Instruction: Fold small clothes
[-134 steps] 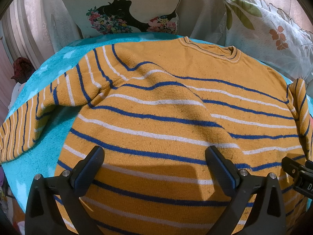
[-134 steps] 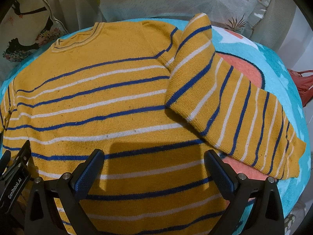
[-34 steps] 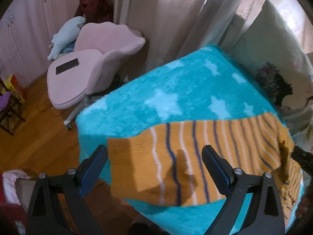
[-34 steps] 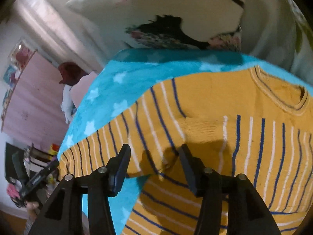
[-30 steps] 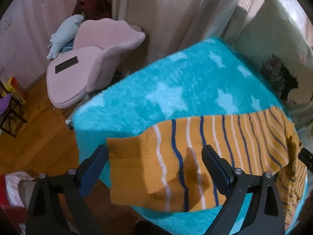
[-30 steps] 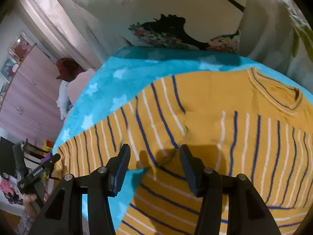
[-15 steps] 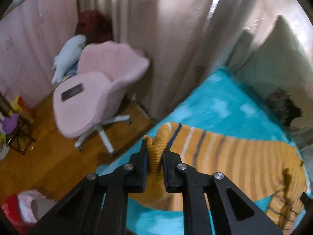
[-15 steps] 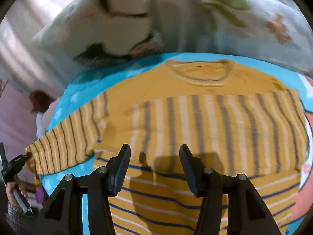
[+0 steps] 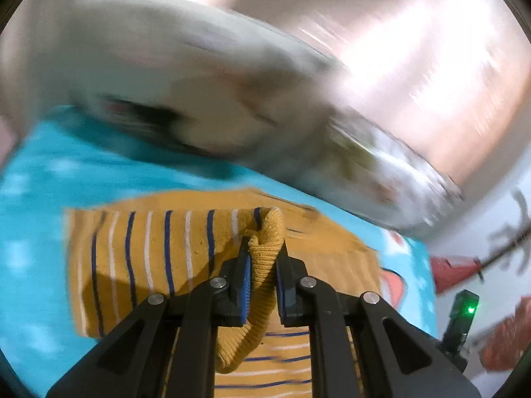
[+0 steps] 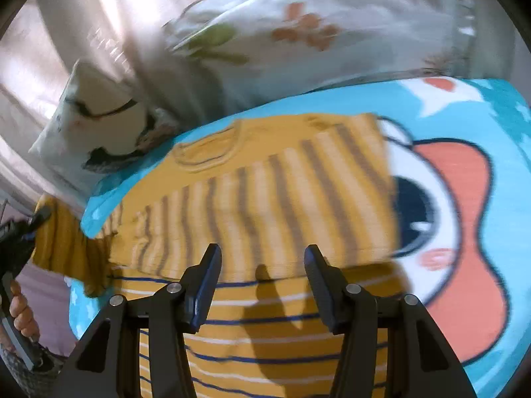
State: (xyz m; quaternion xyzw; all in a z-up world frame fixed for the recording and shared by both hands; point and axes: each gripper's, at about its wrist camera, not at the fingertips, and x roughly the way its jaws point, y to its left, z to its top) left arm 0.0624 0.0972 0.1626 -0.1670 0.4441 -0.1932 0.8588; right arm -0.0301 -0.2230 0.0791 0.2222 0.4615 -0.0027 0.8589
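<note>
blanket [image 10: 497, 199]: turquoise, cartoon print, spread over the bed; everything is laid on it (heavy motion blur in both views).
pillows [image 10: 298, 33]: floral, stacked behind the blanket, well clear of the work.
sweater [image 10: 265, 199]: mustard with blue and white stripes, laid flat in the middle of the blanket, neckline toward the pillows; one sleeve is already seen folded across the chest.
left sleeve cuff [image 9: 265, 258]: lifted off the blanket, ribbed end bunched and draped down between the pads.
left gripper [image 9: 264, 265]: clenched on the left sleeve cuff, carried above the sweater body.
right gripper [image 10: 262, 285]: released, jaws parted, nothing between them, hovering over the lower chest.
step in hand: judged as the second sleeve fold.
how to do it well: cuff should be carried straight across and lowered flat before release (no twist); the shoulder crease could be pinned by the free claw so the body is not dragged.
</note>
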